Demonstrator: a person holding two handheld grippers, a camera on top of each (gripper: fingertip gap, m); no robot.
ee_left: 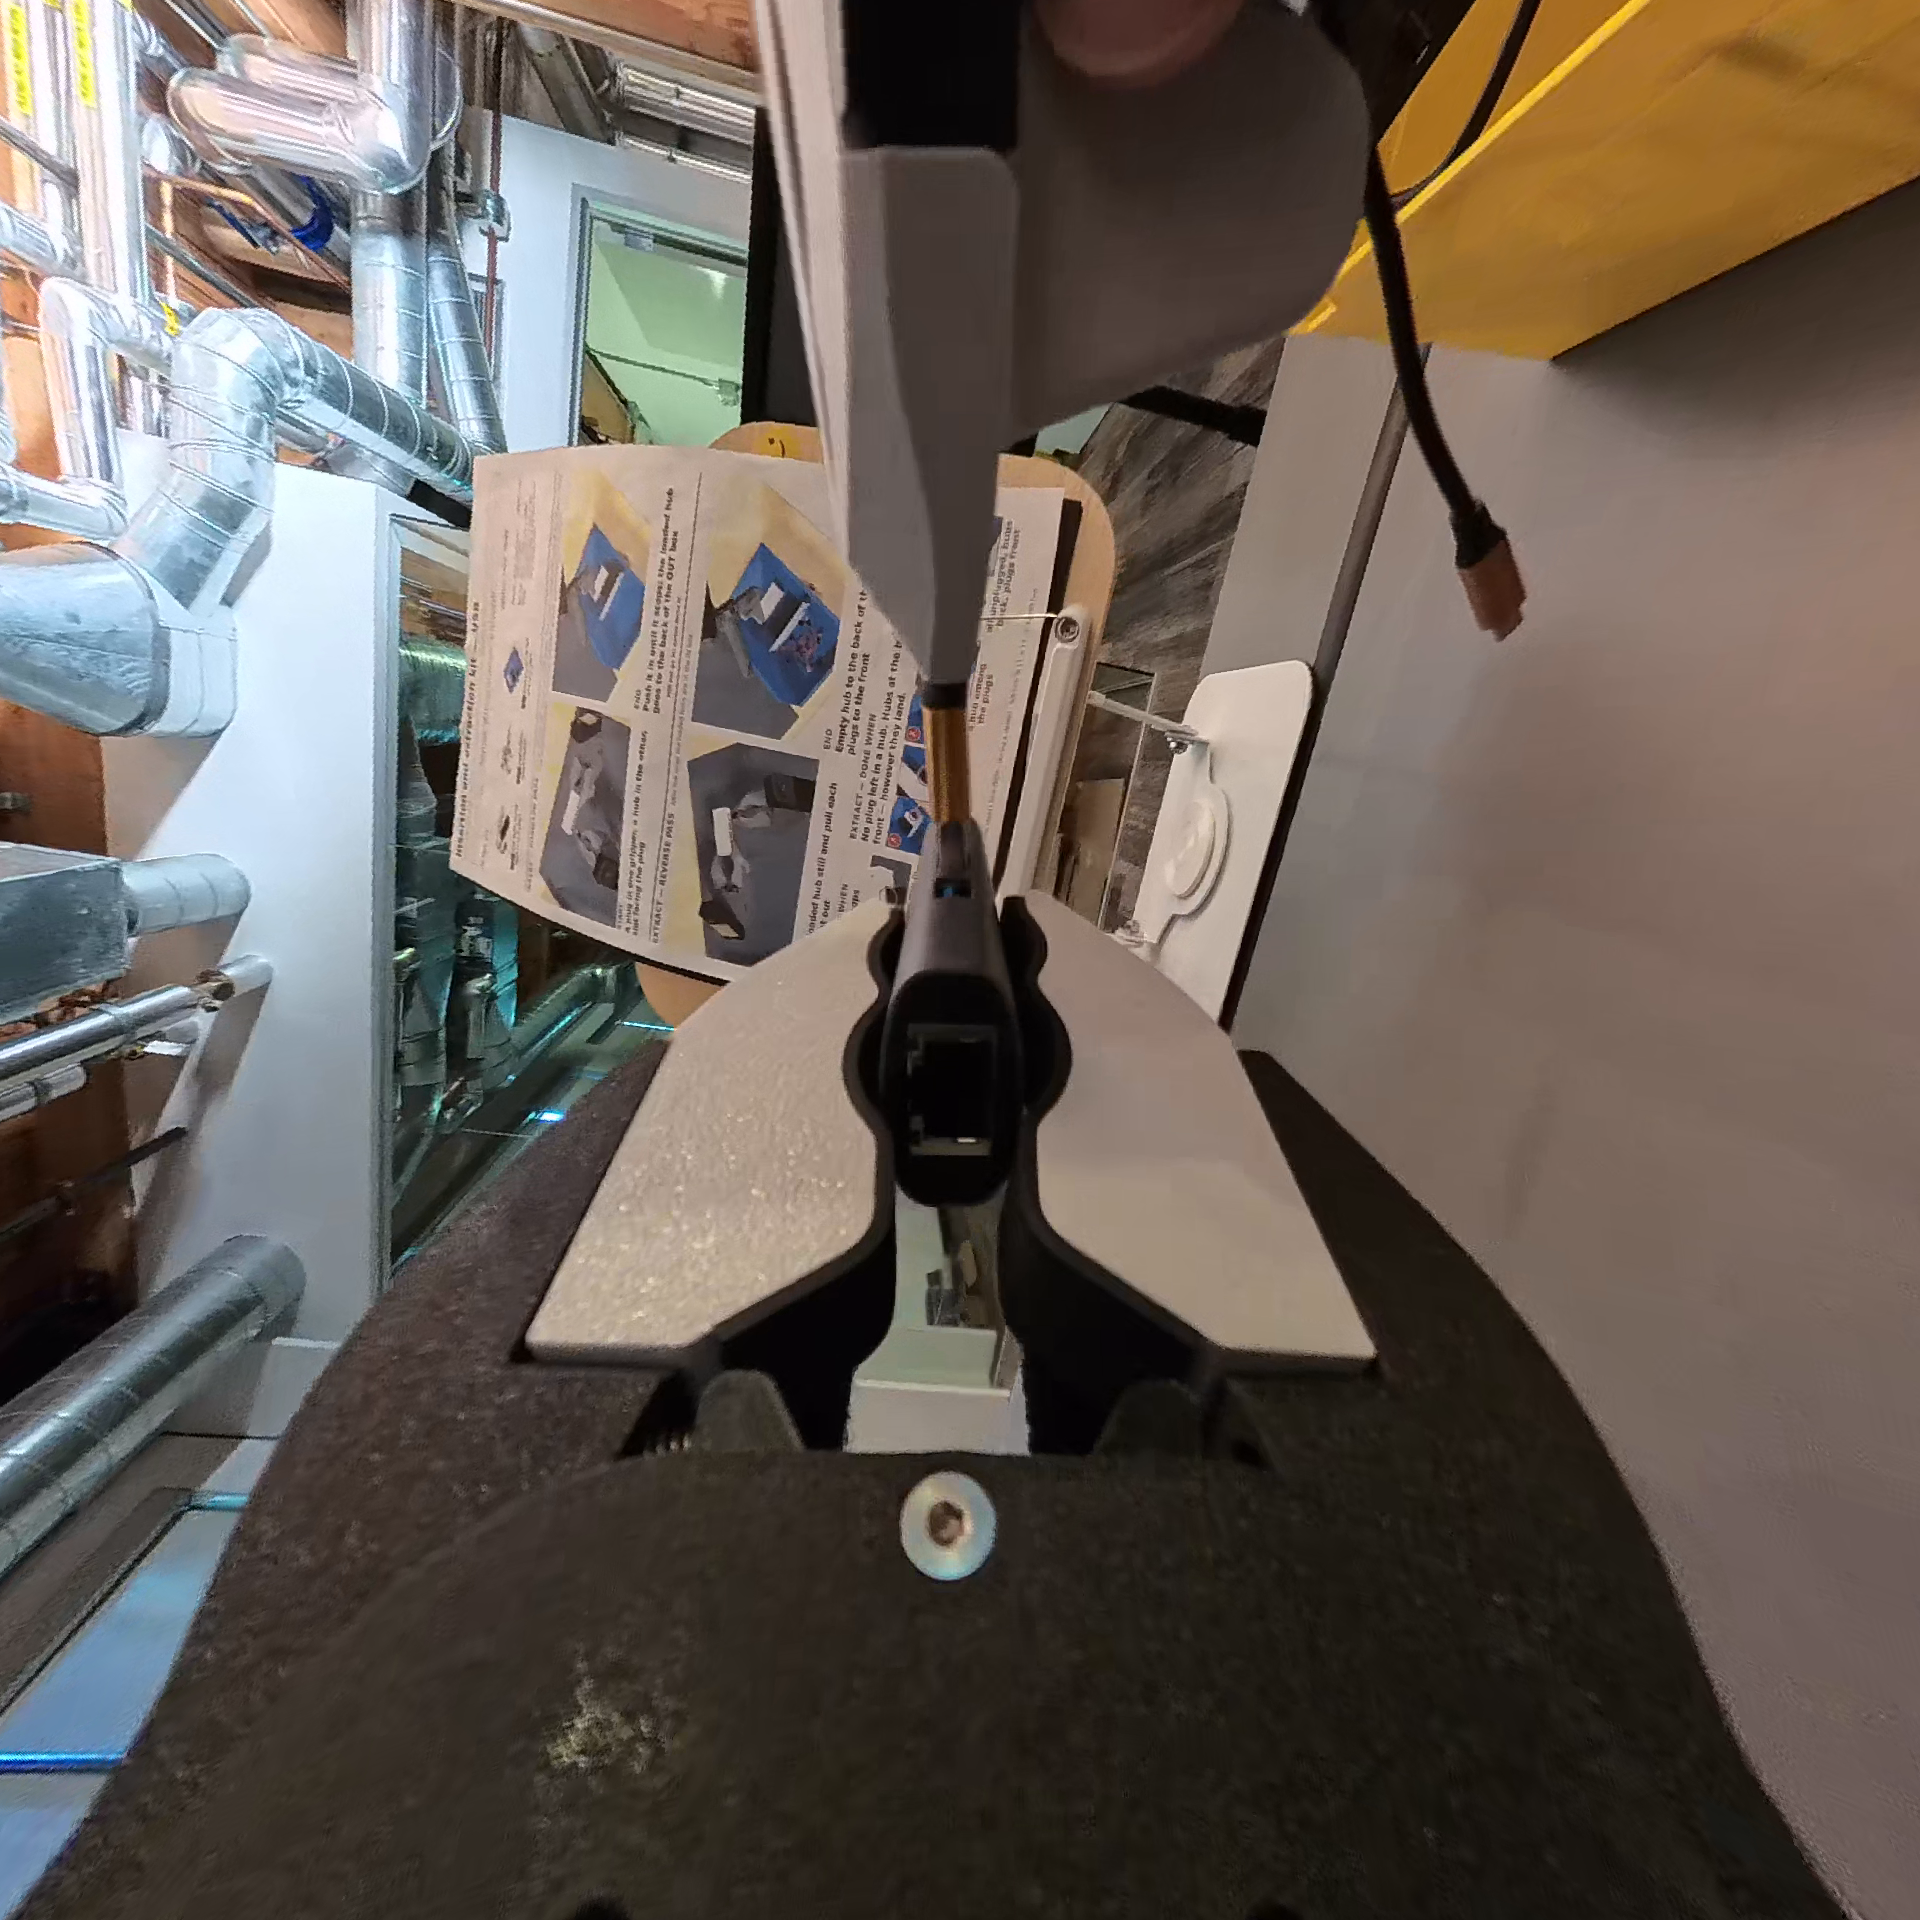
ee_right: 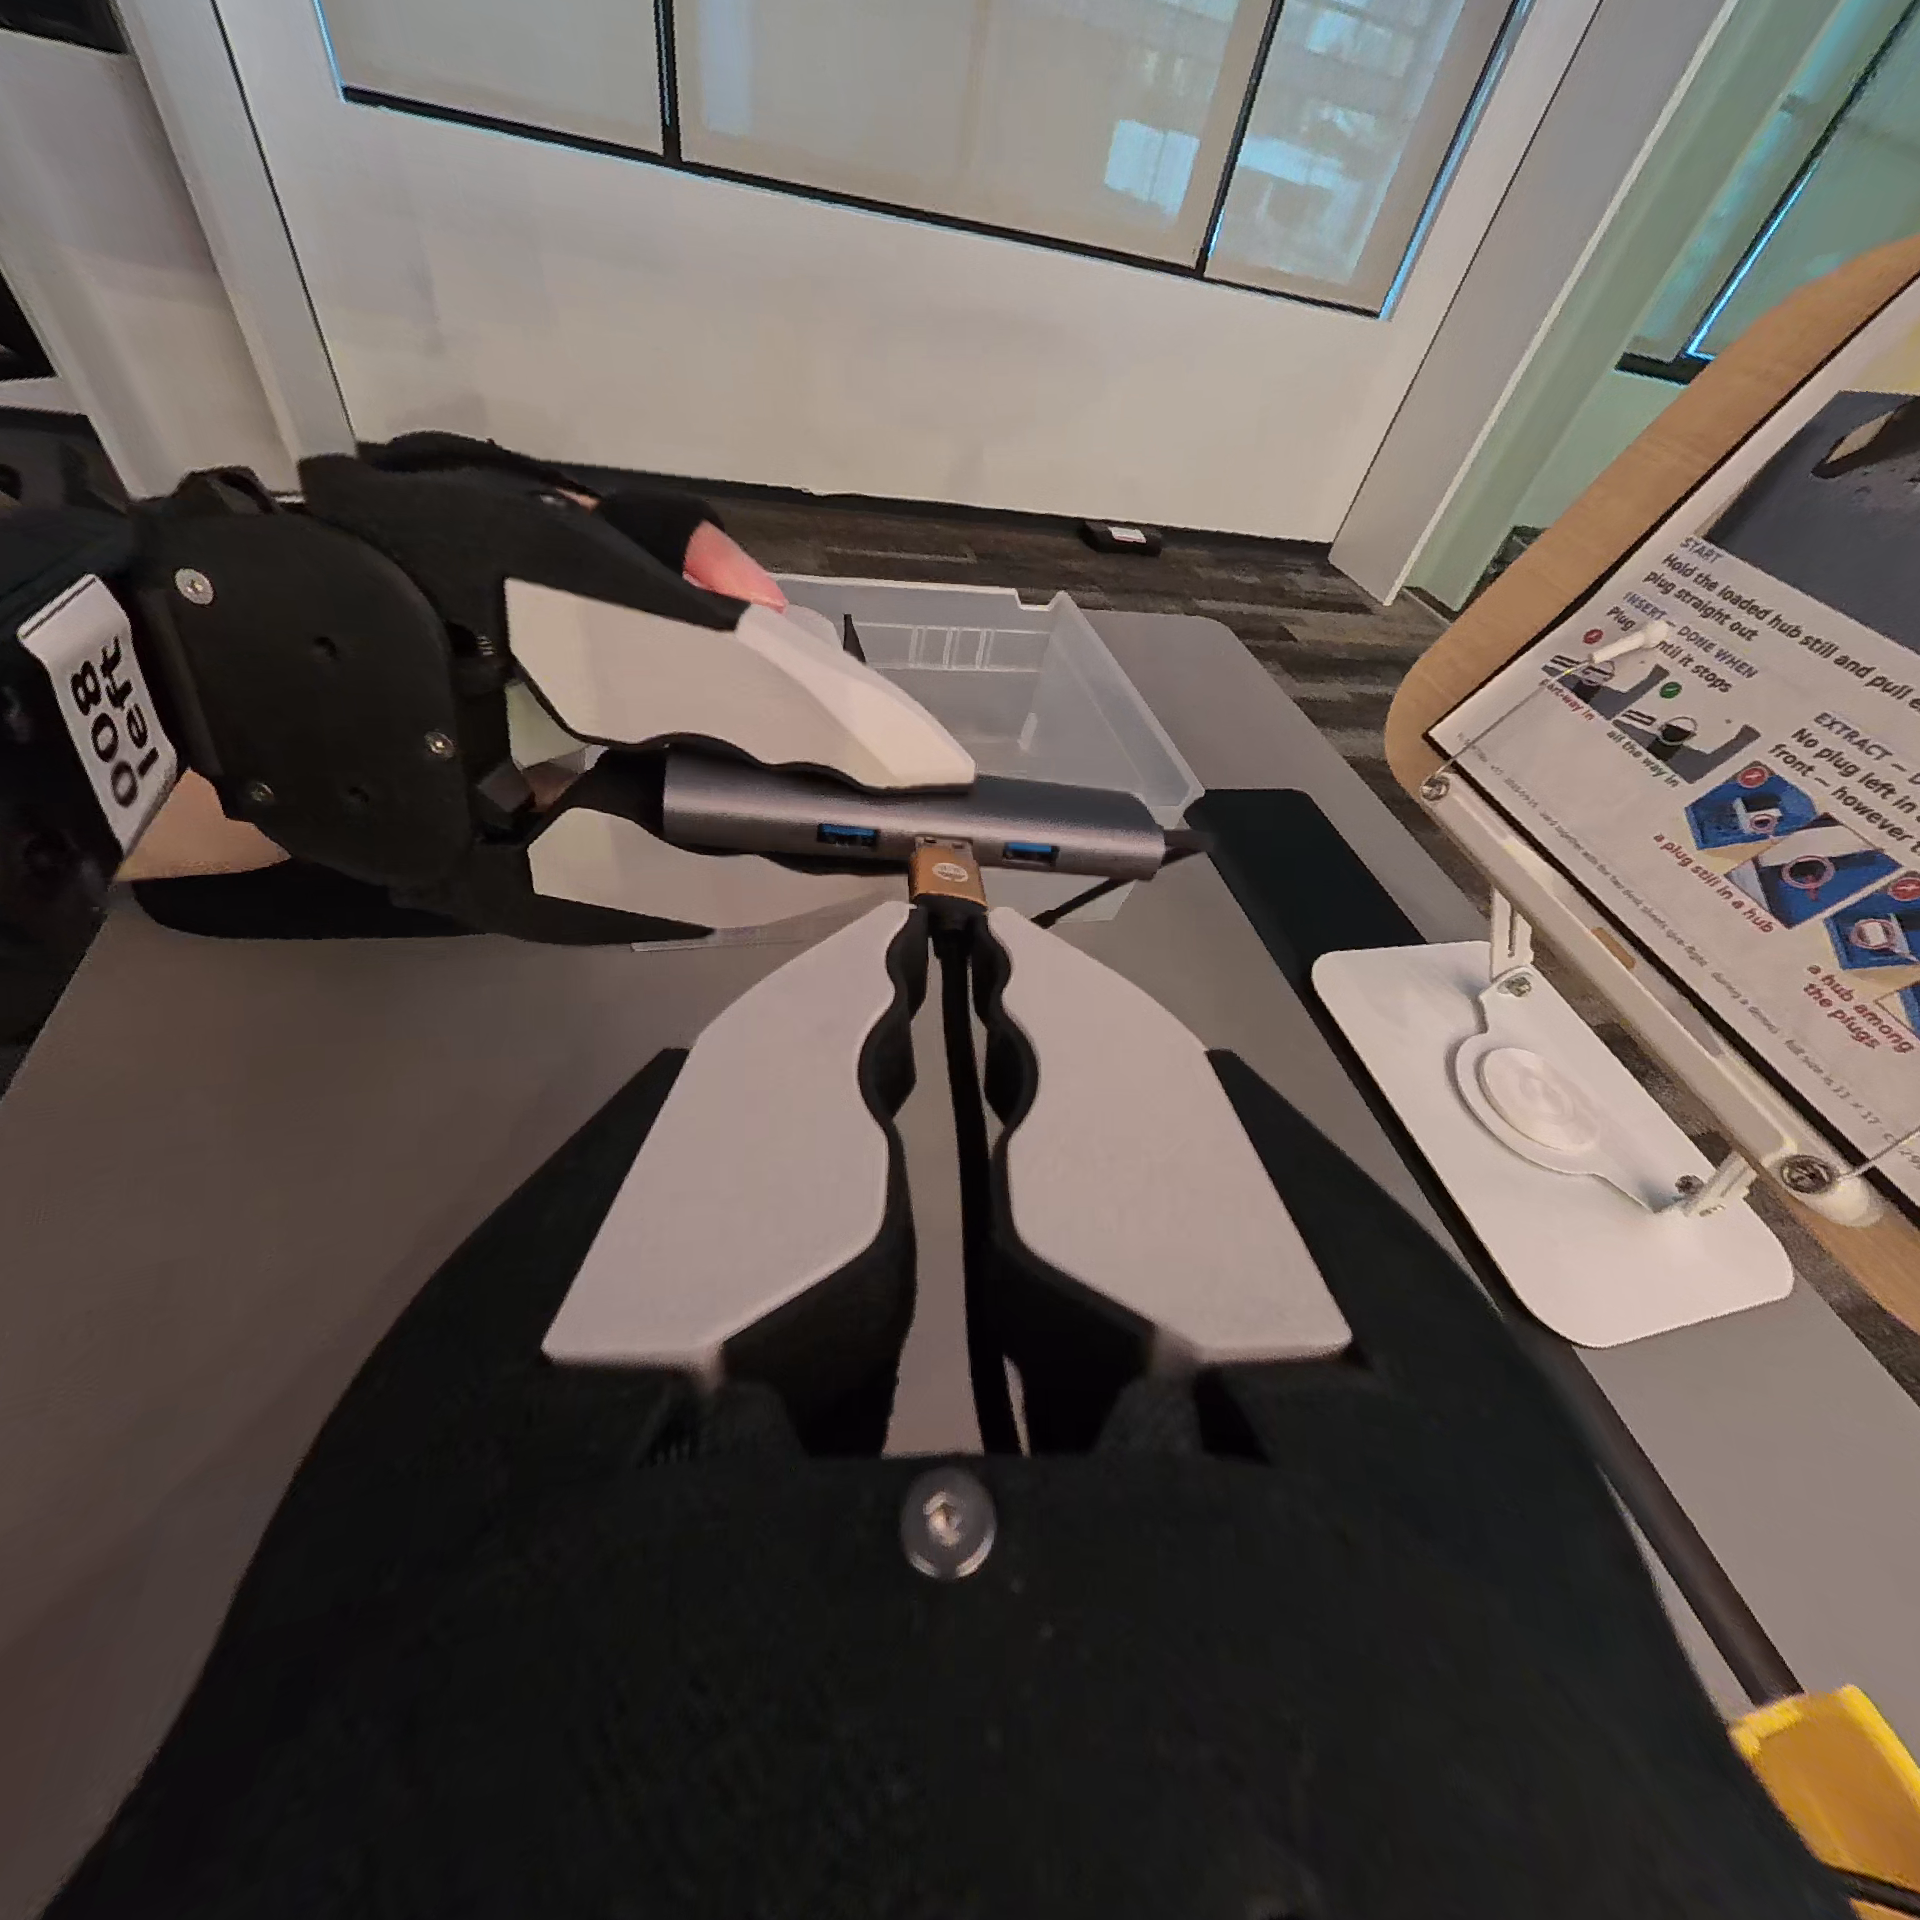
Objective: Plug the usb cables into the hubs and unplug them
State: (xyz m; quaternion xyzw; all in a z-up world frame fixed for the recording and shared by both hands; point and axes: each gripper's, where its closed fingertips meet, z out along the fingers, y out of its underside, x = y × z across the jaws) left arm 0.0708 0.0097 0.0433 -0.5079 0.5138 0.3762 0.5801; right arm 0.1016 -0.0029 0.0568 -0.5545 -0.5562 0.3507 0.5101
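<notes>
My left gripper (ee_left: 948,925) is shut on a grey USB hub (ee_left: 945,1081), which I see end-on with a square port facing the camera. In the right wrist view the left gripper (ee_right: 894,800) holds the hub (ee_right: 1081,821) level above the grey table (ee_right: 312,1091), with two blue ports flanking the middle port. My right gripper (ee_right: 948,920) is shut on a black USB cable (ee_right: 966,1143) just behind its gold plug (ee_right: 943,878). The plug's metal tip sits in the hub's middle port, with a sliver of metal showing. The plug (ee_left: 948,764) and a right finger (ee_left: 914,520) also show in the left wrist view.
A clear plastic bin (ee_right: 997,686) stands behind the hub. An instruction sheet (ee_right: 1714,779) on a white-based stand (ee_right: 1538,1143) is at the right. Another cable's copper plug (ee_left: 1491,592) hangs loose. A yellow object (ee_right: 1839,1787) sits near the right gripper's body. The gap from one gripper's tips to the other's is roughly 4 centimetres.
</notes>
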